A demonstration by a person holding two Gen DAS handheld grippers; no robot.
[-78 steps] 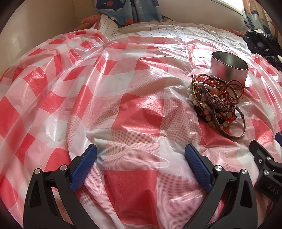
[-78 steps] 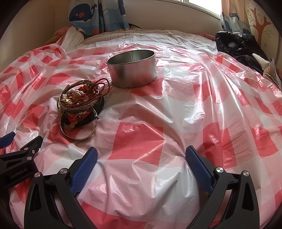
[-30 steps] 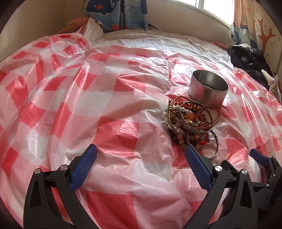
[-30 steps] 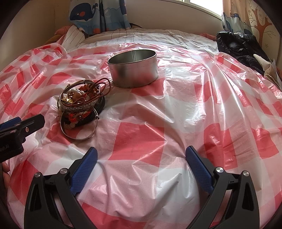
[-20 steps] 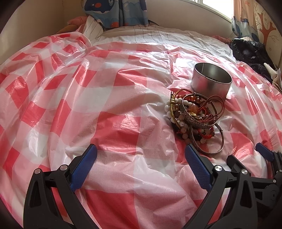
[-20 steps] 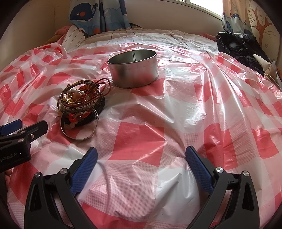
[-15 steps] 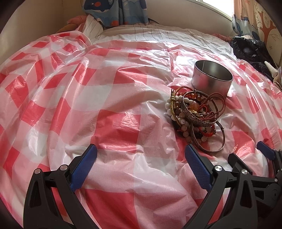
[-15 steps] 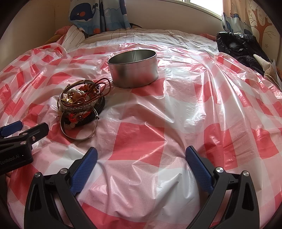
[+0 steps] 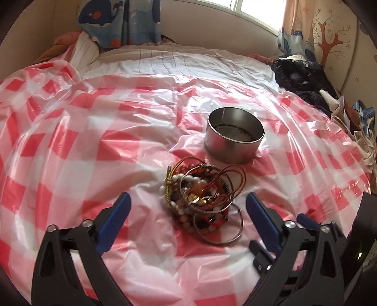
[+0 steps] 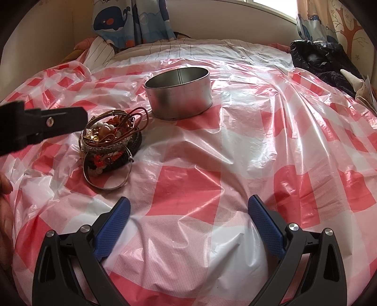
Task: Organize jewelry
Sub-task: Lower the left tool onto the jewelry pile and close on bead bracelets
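Observation:
A pile of bracelets and bead strings [image 9: 202, 197] lies on the red-and-white checked plastic sheet [image 9: 70, 150]. A round metal tin [image 9: 234, 137], open at the top, stands just behind it. My left gripper [image 9: 187, 211] is open and raised above the sheet, with the pile between its fingers in the left wrist view. My right gripper [image 10: 188, 217] is open and empty, low over the sheet, to the right of the pile [image 10: 110, 141] and in front of the tin [image 10: 179, 91]. The left gripper's black finger [image 10: 47, 124] shows at the left, beside the pile.
The sheet covers a bed with a striped cover [image 9: 179, 61] at the far side. Dark clothing [image 9: 299, 77] and other things are heaped at the right edge. A whale-print curtain [image 9: 120, 21] and a wall close the back.
My left gripper has swung right and risen, so the pile now sits between its fingers. In the right wrist view its finger has come up beside the pile. The right gripper has held still.

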